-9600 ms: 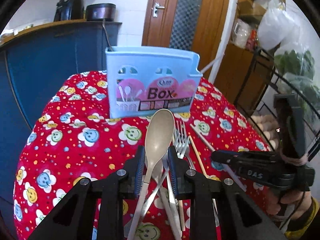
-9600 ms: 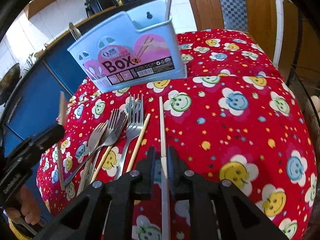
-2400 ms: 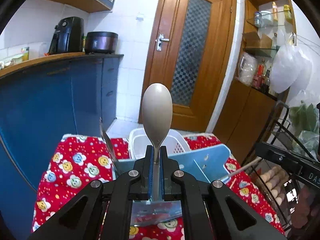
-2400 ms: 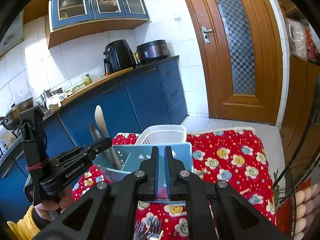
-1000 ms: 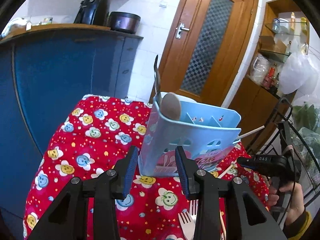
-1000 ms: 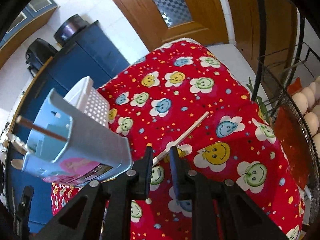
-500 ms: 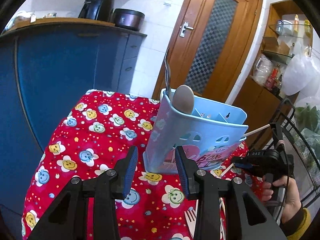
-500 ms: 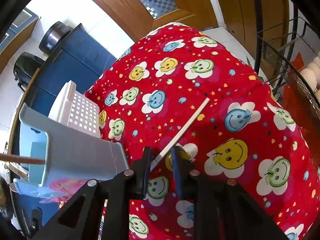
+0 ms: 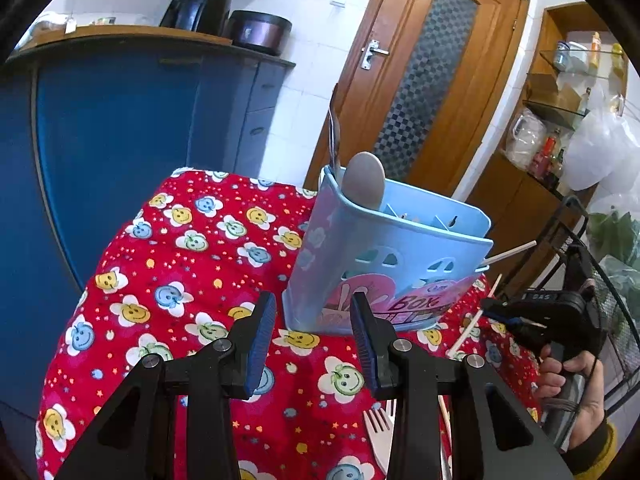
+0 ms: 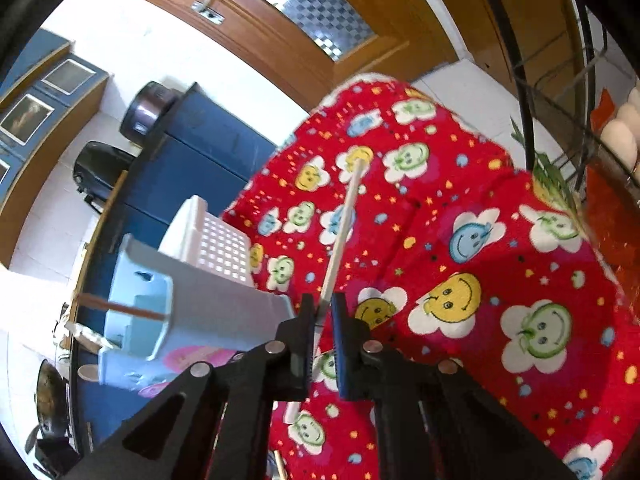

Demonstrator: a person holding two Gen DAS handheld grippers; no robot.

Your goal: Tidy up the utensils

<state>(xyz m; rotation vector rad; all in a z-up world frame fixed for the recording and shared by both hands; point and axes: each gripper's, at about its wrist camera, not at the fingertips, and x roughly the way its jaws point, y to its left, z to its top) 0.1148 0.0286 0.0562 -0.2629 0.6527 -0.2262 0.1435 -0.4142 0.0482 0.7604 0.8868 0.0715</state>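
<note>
A light blue utensil box [image 9: 384,268] stands on the red smiley tablecloth [image 9: 192,280]. A beige spoon [image 9: 363,180] and a metal utensil [image 9: 334,136] stand in its left end, and a chopstick [image 9: 508,251] sticks out of its right end. My left gripper [image 9: 314,332] is open and empty in front of the box. My right gripper [image 10: 322,312] is shut on a white chopstick [image 10: 340,236], lifted off the cloth to the right of the box [image 10: 188,312]. The right gripper also shows in the left wrist view [image 9: 486,308]. A fork [image 9: 378,436] lies on the cloth.
A white perforated basket [image 10: 212,240] stands behind the box. A blue kitchen counter [image 9: 120,120] runs along the left. A wire rack with eggs [image 10: 616,132] stands at the right of the table. A wooden door [image 9: 424,80] is behind.
My right gripper has closed on the white chopstick and raised it off the cloth, tilting it up. My left gripper, which dropped the spoon in the box earlier, stays open.
</note>
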